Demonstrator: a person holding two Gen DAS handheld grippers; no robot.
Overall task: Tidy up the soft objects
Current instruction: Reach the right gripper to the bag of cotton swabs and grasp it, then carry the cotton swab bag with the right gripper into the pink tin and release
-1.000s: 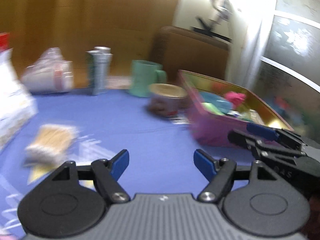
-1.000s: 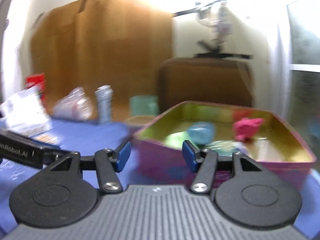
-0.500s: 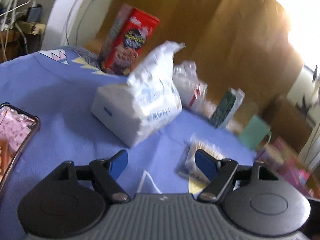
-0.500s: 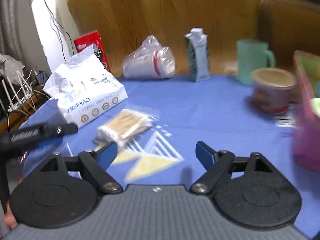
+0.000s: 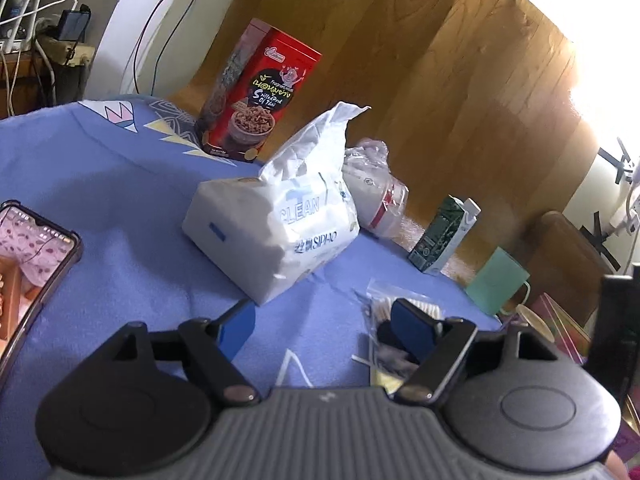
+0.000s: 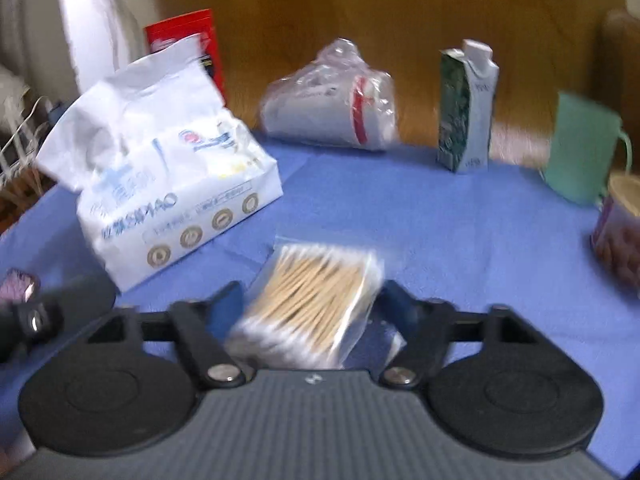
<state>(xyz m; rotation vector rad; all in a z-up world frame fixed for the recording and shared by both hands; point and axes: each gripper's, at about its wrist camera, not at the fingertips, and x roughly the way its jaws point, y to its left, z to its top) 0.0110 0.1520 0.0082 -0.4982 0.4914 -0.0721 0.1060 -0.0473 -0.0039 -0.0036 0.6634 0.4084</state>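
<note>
A clear bag of cotton swabs (image 6: 316,292) lies on the blue cloth between the open fingers of my right gripper (image 6: 310,306); touching or not, I cannot tell. The bag also shows in the left wrist view (image 5: 384,312), partly behind a finger. A white soft tissue pack (image 5: 276,224) stands just ahead of my open, empty left gripper (image 5: 324,328); it also shows in the right wrist view (image 6: 160,184), left of the swabs. The pink tin's corner (image 5: 560,328) shows at far right.
A red snack box (image 5: 260,92), bagged paper cups (image 6: 336,104), a green-white carton (image 6: 466,108), a green mug (image 6: 580,148) and a round tub (image 6: 620,228) stand along the back. A phone (image 5: 32,256) lies at the left edge.
Both grippers have swung left, away from the pink tin. The right gripper has dropped and closed in so the swab bag now sits between its fingers. The left gripper now faces the tissue pack.
</note>
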